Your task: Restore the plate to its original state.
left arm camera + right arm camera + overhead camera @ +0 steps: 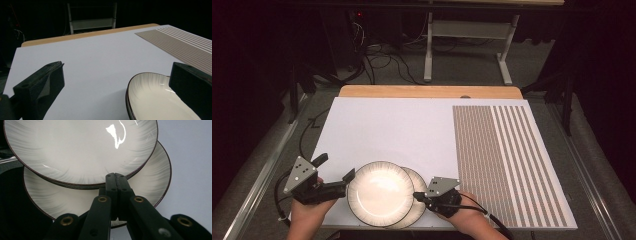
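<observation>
1. So the setup was two plates near the front edge of the white board (412,125). The upper plate (379,192) sat overlapping the lower plate (419,200), shoved off toward the left so the lower one peeked out on the right side.

2. The right gripper (418,196) had its jaws pressed flat together, nothing between them. In the right gripper view the closed tips (114,177) sat right at the rim where the upper plate (80,150) overhung the lower plate (150,182). It looked to me like it was touching or wedging at that edge, but I couldn't tell for sure if it was under the rim or just against it.

3. The left gripper (334,175) was wide open, jaws spread, holding nothing. From the left gripper view the upper plate (152,100) sat just by its right-hand jaw, with bare board between the jaws.

4. My read on progress: this looked like splitting or shifting the stack, and it was early days. The plates were still overlapped, and neither was lifted that I could see or gripped.

5. What was left, I'd guess: get an actual grip on the top plate's rim, then lift or slide it clear onto the open board. The striped mat (507,160) on the right had nothing on it.
</observation>
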